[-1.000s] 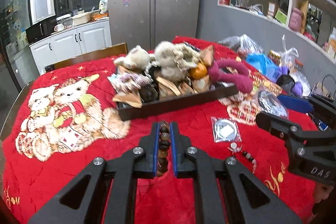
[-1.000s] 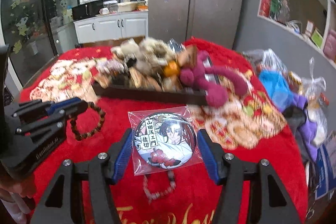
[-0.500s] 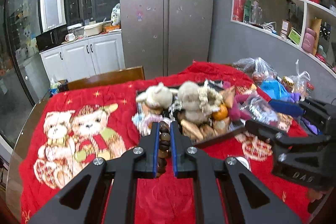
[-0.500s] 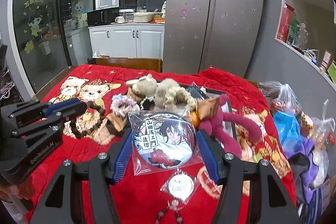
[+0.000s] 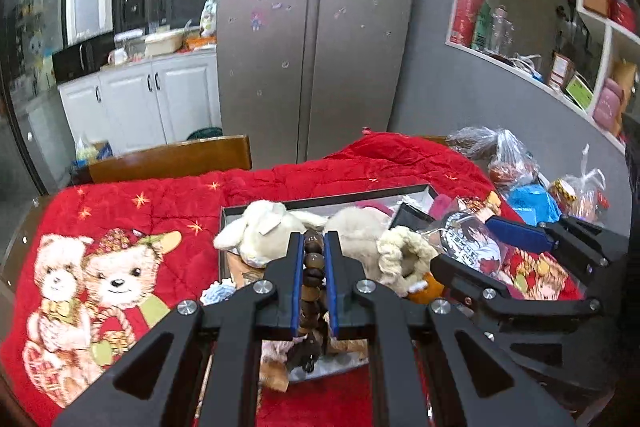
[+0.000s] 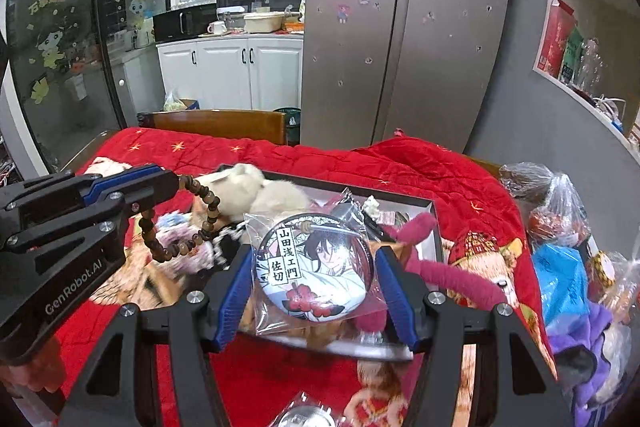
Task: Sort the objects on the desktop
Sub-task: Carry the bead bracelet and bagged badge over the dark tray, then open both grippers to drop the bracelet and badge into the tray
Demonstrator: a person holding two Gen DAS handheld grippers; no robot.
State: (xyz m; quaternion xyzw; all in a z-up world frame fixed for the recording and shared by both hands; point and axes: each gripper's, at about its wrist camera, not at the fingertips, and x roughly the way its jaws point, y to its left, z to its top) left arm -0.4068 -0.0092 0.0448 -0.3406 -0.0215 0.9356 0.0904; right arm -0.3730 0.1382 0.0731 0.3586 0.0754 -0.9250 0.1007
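**Both tongs loaded above the tray**

A string of brown wooden beads is pinched between the blue-padded jaws of the left tongs, which are clenched tight on it; in the right wrist view the rest of the loop is seen dangling below them. A round anime-print badge in a clear plastic sleeve is gripped by its edges between the jaws of the right tongs, held part-way apart by its width. Both loads are held in the air over a shallow dark rectangular tray that lies on the table, which is covered by a red quilted cloth with teddy-bear prints. The tray is crowded with cream plush toys and a magenta plush piece. Clear plastic bags are heaped at the table's right edge.
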